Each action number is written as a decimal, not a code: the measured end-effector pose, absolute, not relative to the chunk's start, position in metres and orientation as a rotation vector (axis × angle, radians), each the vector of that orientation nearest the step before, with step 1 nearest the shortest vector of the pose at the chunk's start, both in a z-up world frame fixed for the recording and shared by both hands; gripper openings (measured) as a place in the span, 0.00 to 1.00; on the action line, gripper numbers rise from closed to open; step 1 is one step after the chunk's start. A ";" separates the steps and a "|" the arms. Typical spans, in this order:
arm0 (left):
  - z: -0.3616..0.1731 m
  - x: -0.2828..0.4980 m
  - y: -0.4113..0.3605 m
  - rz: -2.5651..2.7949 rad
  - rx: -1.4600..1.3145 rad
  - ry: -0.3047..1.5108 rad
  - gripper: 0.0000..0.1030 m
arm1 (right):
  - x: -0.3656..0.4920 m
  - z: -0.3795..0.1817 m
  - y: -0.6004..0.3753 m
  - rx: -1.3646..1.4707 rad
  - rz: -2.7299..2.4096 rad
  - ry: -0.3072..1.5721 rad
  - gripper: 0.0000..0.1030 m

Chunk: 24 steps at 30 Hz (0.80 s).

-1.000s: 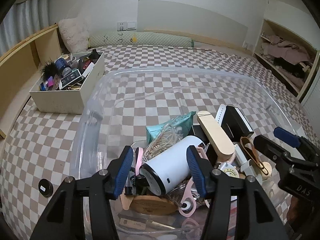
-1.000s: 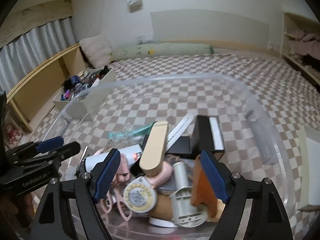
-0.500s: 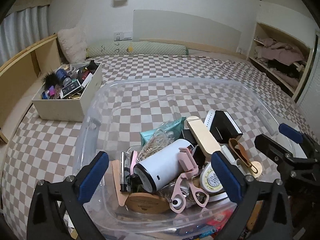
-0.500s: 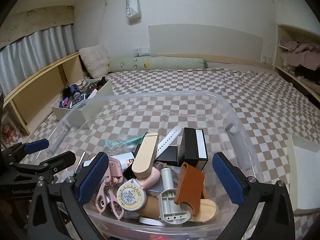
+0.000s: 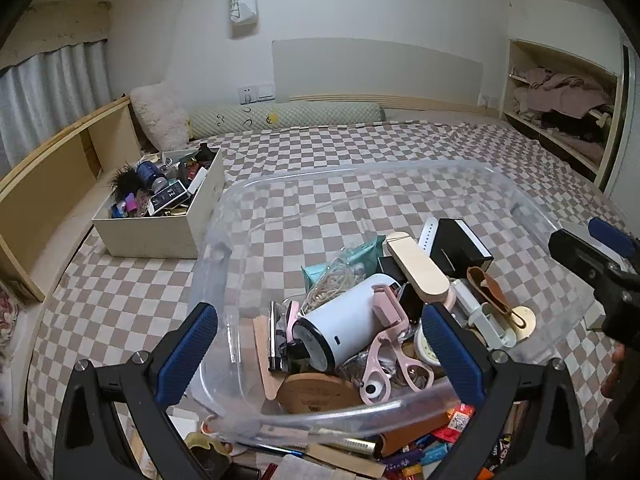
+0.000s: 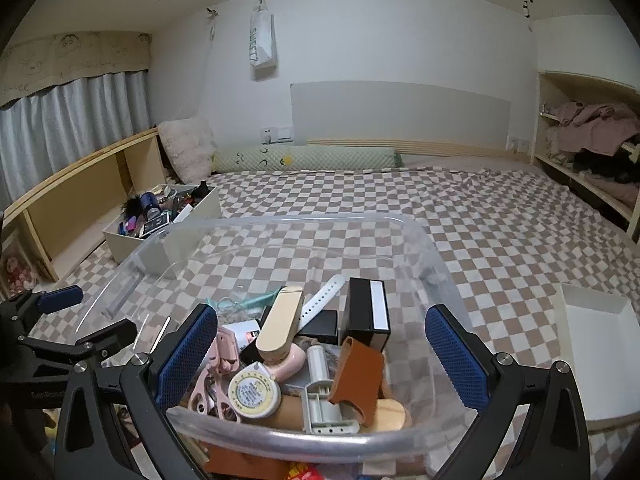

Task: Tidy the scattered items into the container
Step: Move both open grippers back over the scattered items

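Checkered brown-and-white bedspread, cream cardboard box of small clutter left of clear plastic bin, hanging white bag reading "SWEET" – bin holds white cylindrical device, pink scissors, round tape measure, black box – left gripper and right gripper both spread wide, empty, at the bin's near rim.

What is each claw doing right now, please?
Left claw: open, holding nothing, above the clear plastic container.
Right claw: open, holding nothing.
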<state>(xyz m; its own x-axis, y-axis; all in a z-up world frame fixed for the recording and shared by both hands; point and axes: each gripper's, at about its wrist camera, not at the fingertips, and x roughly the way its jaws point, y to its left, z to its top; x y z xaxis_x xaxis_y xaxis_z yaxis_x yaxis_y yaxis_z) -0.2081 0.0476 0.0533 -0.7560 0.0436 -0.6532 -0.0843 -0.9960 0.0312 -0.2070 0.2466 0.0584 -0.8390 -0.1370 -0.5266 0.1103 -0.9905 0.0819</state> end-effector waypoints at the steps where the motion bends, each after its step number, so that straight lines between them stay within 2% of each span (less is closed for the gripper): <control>1: 0.055 -0.204 0.048 2.874 -1.055 0.093 1.00 | -0.205 0.059 0.249 0.841 -2.892 -0.086 1.00; 9: 0.069 -0.166 0.055 2.861 -0.957 0.155 1.00 | -0.177 0.074 0.257 0.817 -2.894 -0.108 1.00; 18: 0.064 -0.120 0.036 2.810 -1.005 0.016 1.00 | -0.127 0.065 0.260 0.819 -2.870 0.004 1.00; 24: 0.052 -0.089 0.028 2.787 -1.029 -0.042 1.00 | -0.094 0.040 0.266 0.868 -2.848 -0.004 1.00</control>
<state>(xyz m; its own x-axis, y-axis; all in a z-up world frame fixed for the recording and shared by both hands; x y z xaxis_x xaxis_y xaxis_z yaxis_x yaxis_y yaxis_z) -0.0890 0.0280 0.0521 -0.7474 0.1685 -0.6426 -0.1488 -0.9852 -0.0852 -0.0939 0.2662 0.0399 -0.8179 -0.1569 -0.5536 0.1553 -0.9866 0.0501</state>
